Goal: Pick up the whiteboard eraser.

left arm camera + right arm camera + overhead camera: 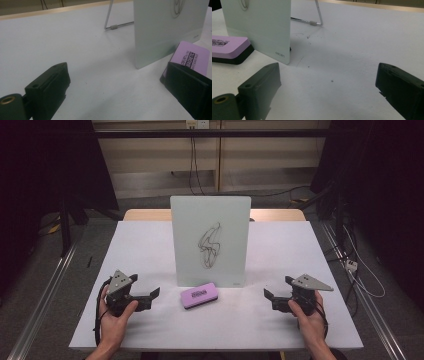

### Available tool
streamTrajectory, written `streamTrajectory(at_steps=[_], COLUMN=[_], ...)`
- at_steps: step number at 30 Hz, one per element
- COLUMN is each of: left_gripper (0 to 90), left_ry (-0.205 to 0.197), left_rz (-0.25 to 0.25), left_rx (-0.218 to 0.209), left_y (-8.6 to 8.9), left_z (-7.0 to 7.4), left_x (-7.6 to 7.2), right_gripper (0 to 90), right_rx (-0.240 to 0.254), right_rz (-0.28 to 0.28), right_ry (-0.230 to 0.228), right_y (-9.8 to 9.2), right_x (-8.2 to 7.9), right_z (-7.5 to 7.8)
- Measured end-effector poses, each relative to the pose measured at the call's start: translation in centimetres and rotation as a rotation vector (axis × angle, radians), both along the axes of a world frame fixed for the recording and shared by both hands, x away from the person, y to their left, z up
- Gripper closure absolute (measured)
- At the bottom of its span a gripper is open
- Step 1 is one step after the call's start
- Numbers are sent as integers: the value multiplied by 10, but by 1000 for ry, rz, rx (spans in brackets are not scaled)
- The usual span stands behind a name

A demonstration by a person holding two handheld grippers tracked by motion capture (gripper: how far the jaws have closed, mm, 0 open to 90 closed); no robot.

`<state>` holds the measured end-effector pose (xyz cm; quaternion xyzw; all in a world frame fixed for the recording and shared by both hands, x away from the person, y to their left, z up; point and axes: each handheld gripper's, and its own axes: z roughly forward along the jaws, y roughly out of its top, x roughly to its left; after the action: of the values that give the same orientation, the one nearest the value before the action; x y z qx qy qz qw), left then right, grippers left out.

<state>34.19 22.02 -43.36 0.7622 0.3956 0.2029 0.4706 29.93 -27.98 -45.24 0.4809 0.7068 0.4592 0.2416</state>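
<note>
Both tools, left tool (156, 292) and right tool (268, 294), gape empty; approach the eraser (199, 294) (purple-topped) squarely across its narrow sides.

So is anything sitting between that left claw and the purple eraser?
Nothing visible. The left claw stands open just left of the purple eraser, with bare table between them; the whiteboard stands behind the eraser.
</note>
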Motion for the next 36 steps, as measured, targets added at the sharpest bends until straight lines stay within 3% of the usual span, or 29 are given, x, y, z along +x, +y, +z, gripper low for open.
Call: streamTrajectory(at_steps=[8, 19, 25, 27, 33, 36], left_gripper=[61, 84, 101, 111, 81, 81], left_ry=[20, 59, 58, 63, 99, 96], left_rz=[-24, -118, -157, -182, -187, -217], left_rx=[9, 68, 94, 80, 63, 52], left_y=[-5, -20, -27, -30, -37, -39], left_z=[1, 4, 4, 4, 4, 9], left_x=[3, 4, 4, 6, 9, 9], right_gripper=[57, 61, 61, 61, 63, 63], right_rx=[6, 2, 4, -3, -3, -5], right_rz=[8, 17, 16, 16, 15, 10], right_ry=[12, 16, 16, 15, 21, 19], right_y=[0, 0, -1, 0, 1, 2], right_x=[0, 2, 2, 2, 4, 4], right_z=[-1, -1, -1, -1, -2, -1])
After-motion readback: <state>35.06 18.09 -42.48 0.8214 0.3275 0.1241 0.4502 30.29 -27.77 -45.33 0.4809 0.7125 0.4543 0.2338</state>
